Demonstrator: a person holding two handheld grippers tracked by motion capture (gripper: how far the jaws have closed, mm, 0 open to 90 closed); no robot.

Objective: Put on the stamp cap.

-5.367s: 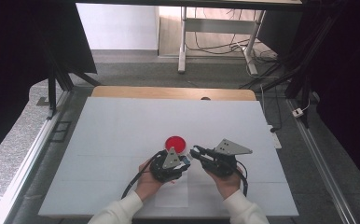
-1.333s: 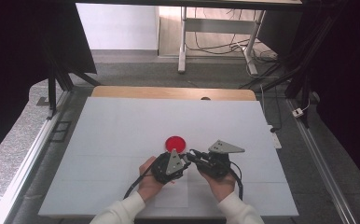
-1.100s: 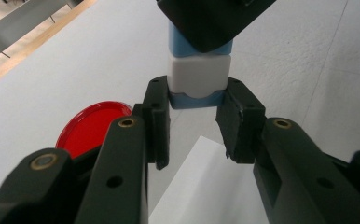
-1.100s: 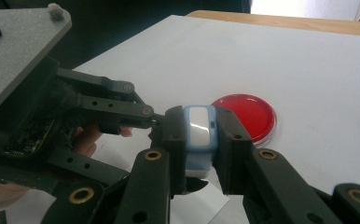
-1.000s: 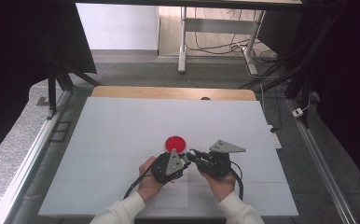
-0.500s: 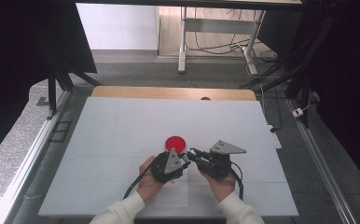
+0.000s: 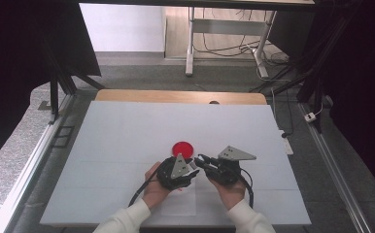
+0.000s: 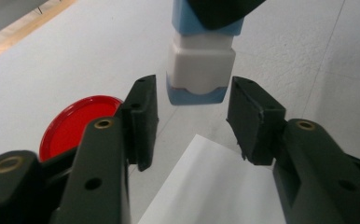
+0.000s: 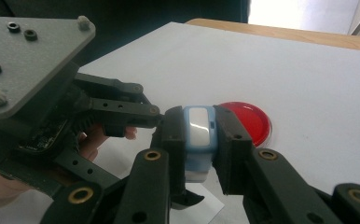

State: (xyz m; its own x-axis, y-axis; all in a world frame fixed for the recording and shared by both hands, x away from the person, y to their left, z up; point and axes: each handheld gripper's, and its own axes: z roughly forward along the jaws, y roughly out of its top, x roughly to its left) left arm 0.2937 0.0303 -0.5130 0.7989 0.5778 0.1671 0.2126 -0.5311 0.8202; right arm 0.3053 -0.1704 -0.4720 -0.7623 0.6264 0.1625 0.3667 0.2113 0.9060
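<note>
Right gripper [image 9: 200, 140] clamps a small blue-and-white block [image 9: 197, 135]; left gripper [image 8: 192, 126], jaws just opening, has released it (red round lid [image 7: 182, 148] at twelve o'clock). Handover done; next, withdraw left.

No lettering, label, brand or number could be read anywhere: the blue-and-white block [image 9: 197, 135] beside the red lid [image 9: 248, 120] bore none (its pale face was blank), and the lid was plain too.
</note>
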